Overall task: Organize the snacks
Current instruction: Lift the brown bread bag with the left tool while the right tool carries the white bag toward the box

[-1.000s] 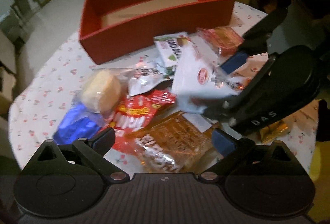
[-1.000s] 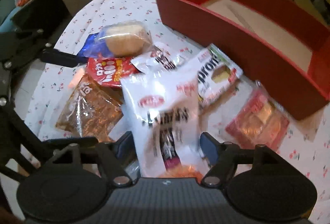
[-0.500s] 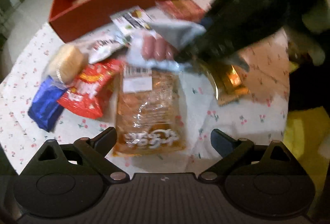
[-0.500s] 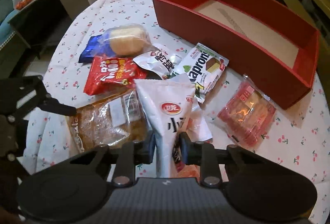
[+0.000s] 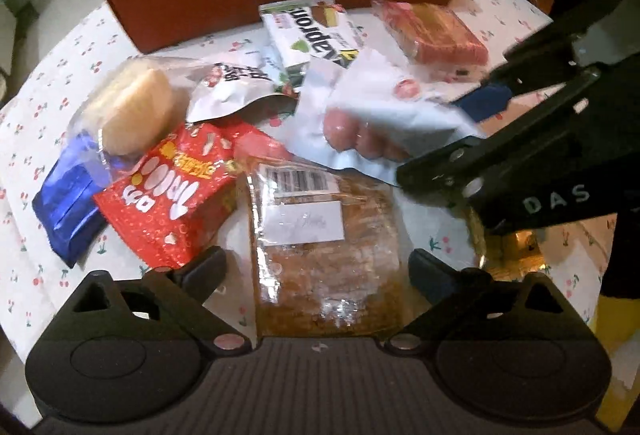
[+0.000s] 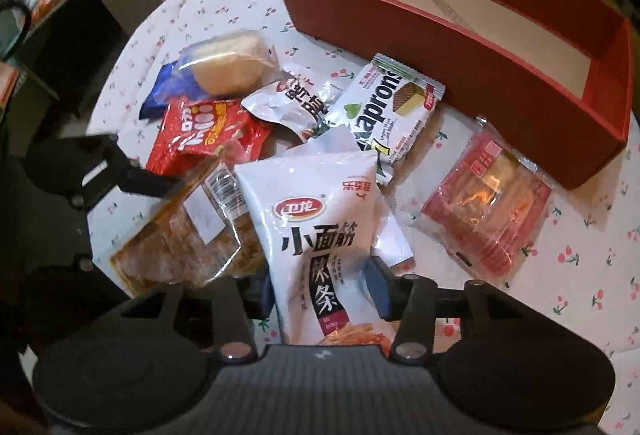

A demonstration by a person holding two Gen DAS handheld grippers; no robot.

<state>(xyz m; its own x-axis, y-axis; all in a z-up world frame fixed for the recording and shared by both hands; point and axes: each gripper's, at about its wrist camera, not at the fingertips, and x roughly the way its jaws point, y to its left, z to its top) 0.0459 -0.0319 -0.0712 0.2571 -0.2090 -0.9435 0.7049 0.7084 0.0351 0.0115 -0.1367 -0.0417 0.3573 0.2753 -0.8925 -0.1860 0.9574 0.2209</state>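
Note:
My right gripper (image 6: pixel 320 295) is shut on the lower part of a white snack bag (image 6: pixel 312 219) with black Chinese print and holds it over the pile; the bag also shows in the left wrist view (image 5: pixel 380 115). My left gripper (image 5: pixel 316 267) is open and empty over a clear pack of brown snacks (image 5: pixel 324 247). A red box (image 6: pixel 480 47) with a bare cardboard floor stands at the back of the table. The right gripper also shows in the left wrist view (image 5: pixel 452 151).
On the cherry-print tablecloth (image 6: pixel 560 275) lie a red packet (image 5: pixel 176 191), a wrapped bun (image 5: pixel 132 107) on a blue packet (image 5: pixel 68 211), a silver pouch (image 5: pixel 236 87), a Kapron wafer pack (image 6: pixel 392 111) and a red-wrapped biscuit pack (image 6: pixel 488 207). Dark furniture stands beyond the table.
My right gripper closed on the white bag and holds it up. My left gripper swung over the brown snack pack and stayed open.

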